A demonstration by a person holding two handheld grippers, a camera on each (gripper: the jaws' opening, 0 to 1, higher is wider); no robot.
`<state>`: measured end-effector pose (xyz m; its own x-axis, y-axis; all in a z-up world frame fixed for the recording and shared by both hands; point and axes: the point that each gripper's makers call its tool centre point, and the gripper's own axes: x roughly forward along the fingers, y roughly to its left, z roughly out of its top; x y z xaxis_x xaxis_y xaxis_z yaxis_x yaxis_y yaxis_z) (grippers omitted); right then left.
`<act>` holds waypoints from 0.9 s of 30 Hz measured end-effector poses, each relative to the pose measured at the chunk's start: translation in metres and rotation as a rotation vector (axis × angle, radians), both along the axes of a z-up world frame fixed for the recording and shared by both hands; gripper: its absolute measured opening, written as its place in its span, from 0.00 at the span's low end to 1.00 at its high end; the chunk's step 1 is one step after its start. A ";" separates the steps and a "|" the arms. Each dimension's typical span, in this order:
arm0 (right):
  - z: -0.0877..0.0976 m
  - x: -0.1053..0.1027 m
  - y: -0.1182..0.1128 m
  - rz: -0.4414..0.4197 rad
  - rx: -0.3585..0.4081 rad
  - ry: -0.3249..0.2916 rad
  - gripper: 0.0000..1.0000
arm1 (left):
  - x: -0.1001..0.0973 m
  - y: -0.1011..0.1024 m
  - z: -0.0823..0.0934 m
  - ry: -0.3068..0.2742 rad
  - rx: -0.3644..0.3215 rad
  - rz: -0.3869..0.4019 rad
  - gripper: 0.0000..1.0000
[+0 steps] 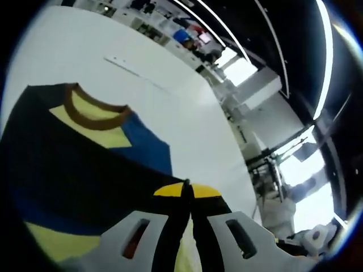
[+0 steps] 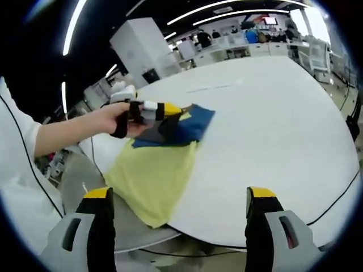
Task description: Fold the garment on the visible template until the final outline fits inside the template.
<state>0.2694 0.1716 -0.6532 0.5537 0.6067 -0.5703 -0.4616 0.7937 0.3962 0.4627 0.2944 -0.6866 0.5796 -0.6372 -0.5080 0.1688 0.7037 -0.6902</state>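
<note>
Left gripper view: the left tool has its jaws pressed together on a dark edge of the shirt, which lies across the white surface, brown collar away from the camera. I'd carry that pinched edge over low and level so the fold lands square.

Right gripper view: the right tool stands wide apart and empty, near the surface's edge. A hand works the left tool at the shirt's blue part; its yellow part droops off the edge. No template outline is clear. Cables trail nearby.
</note>
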 end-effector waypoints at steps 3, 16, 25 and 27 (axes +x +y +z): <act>-0.001 0.000 -0.001 -0.002 0.002 0.003 0.96 | 0.000 -0.004 -0.006 0.011 0.005 -0.003 0.00; -0.003 -0.002 -0.009 -0.018 -0.003 0.011 0.96 | 0.002 -0.011 -0.029 0.040 0.024 -0.003 0.00; -0.006 -0.003 -0.015 -0.030 -0.004 0.016 0.96 | 0.004 -0.014 -0.043 0.036 0.061 -0.018 0.00; -0.005 -0.003 -0.016 -0.032 -0.003 0.015 0.96 | 0.005 -0.016 -0.046 0.032 0.071 -0.024 0.00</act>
